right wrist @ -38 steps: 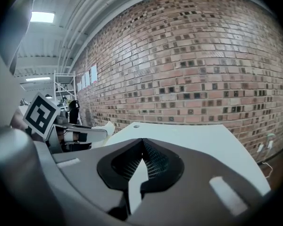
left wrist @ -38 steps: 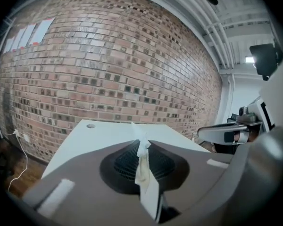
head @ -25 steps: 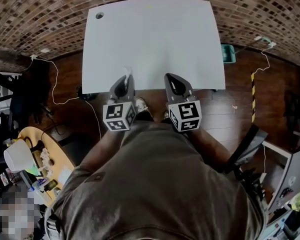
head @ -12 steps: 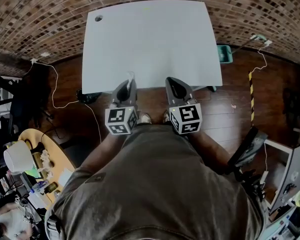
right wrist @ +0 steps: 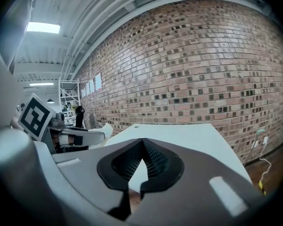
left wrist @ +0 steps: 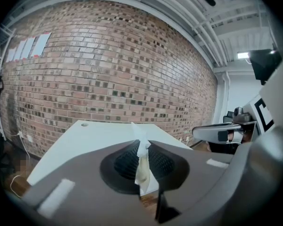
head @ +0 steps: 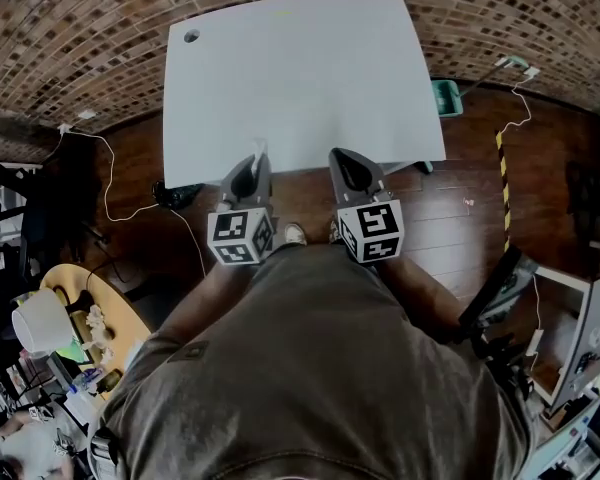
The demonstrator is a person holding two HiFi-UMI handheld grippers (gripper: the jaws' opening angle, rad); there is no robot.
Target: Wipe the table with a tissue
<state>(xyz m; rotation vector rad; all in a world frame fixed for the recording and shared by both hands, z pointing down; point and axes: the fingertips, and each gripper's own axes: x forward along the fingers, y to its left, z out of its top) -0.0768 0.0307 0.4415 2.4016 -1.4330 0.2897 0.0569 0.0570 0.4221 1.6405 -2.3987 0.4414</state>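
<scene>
Smooth matt white table. Thin crumpled paper tissue. Matt grey plastic left gripper, black ribbed pads. Rough brick wall. Glossy dark wood floor.

We count one white table, with one round hole near its far left corner, and one tissue. We count two grippers, the left gripper and the right gripper, and one green container on the floor beside the table.
</scene>
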